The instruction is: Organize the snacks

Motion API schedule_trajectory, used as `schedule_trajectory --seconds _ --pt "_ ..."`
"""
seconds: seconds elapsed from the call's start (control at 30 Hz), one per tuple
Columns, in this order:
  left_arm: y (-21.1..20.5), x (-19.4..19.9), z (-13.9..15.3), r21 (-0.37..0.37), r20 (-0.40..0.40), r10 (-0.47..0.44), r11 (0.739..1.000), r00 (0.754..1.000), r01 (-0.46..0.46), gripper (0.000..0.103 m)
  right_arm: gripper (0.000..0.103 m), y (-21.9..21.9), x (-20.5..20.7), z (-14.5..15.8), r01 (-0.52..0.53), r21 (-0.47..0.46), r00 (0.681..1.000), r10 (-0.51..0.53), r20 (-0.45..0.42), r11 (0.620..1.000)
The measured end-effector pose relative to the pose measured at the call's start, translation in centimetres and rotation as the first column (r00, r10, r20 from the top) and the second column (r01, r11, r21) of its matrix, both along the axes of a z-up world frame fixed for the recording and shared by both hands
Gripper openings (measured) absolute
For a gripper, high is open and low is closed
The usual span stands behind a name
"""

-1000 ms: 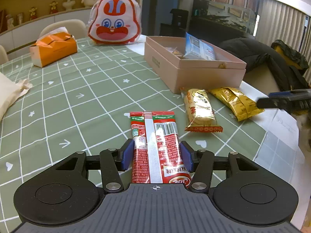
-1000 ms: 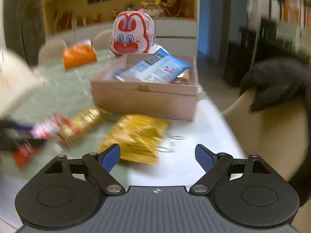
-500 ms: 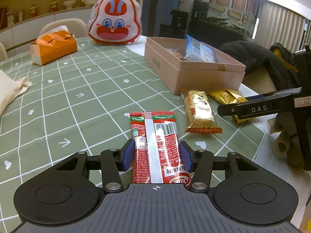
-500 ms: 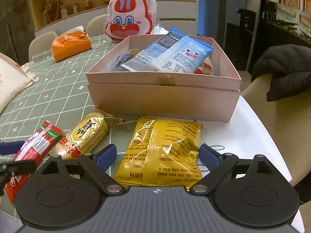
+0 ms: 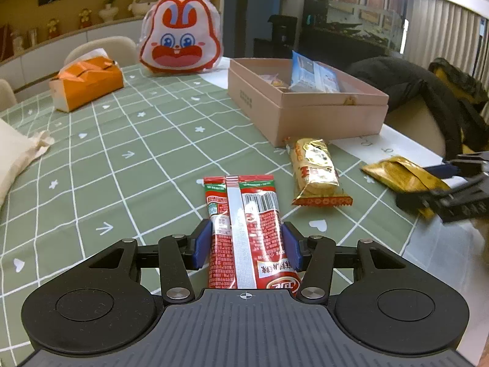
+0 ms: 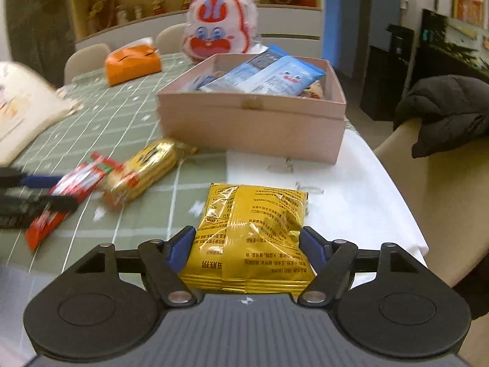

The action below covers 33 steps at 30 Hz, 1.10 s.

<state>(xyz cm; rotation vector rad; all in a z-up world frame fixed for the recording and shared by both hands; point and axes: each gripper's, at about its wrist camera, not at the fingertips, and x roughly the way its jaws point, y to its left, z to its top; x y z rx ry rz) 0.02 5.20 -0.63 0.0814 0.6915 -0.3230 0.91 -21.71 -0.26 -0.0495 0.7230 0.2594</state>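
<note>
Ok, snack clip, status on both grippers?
Left gripper shut on red packet. Right gripper shut on yellow packet. Pink box open ahead. Gold bar loose on table.

The right gripper [image 6: 248, 246] pinches a yellow snack packet [image 6: 250, 238] from both sides, near the table's [image 6: 351, 189] right edge, with the pink box [image 6: 250, 125] of snacks beyond it, nearer the far edge
</note>
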Motion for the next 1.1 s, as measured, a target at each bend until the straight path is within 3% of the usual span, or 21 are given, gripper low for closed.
schedule_trajectory --seconds 0.1,0.2,0.37,0.53,0.67,0.87,0.97,1.1 --pt "0.0 0.0 0.0 -0.001 0.0 0.004 1.0 1.0 -0.004 0.056 0.078 0.5 -1.5 0.1 -0.06 -0.015 0.998 0.06 -0.005 0.998" --pt "0.2 0.1 0.0 -0.013 -0.003 0.005 1.0 1.0 -0.006 0.056 0.091 1.0 -2.2 0.0 -0.112 -0.006 0.993 0.112 -0.025 0.994" --pt "1.0 0.3 0.0 -0.064 -0.014 0.008 0.998 1.0 -0.009 0.055 0.103 1.6 -2.0 -0.3 -0.103 -0.014 0.994 0.102 -0.042 0.995" --pt "1.8 0.4 0.2 -0.111 -0.028 0.017 0.994 0.999 -0.02 0.054 0.103 2.1 -1.9 -0.3 -0.07 -0.034 0.995 0.067 -0.076 0.997" --pt "2.4 0.2 0.9 -0.153 -0.015 0.037 0.987 0.999 -0.039 0.053 0.098 2.2 -1.0 0.4 -0.131 -0.052 0.981 0.122 -0.152 0.99" --pt "3.9 0.0 2.1 -0.22 0.017 0.105 0.97 0.994 -0.099 0.053 0.098 3.1 0.0 4.0 0.032 -0.035 0.999 -0.032 0.01 0.999" --pt "4.4 0.0 2.3 -0.237 0.012 0.127 0.964 0.992 -0.12 0.053 0.098 4.9 2.6 4.7 -0.005 0.028 0.998 0.007 -0.055 1.0" --pt "4.8 -0.2 2.4 -0.251 0.009 0.135 0.959 0.991 -0.129 0.053 0.091 7.9 6.5 3.5 0.024 0.059 0.992 -0.017 -0.126 0.998"
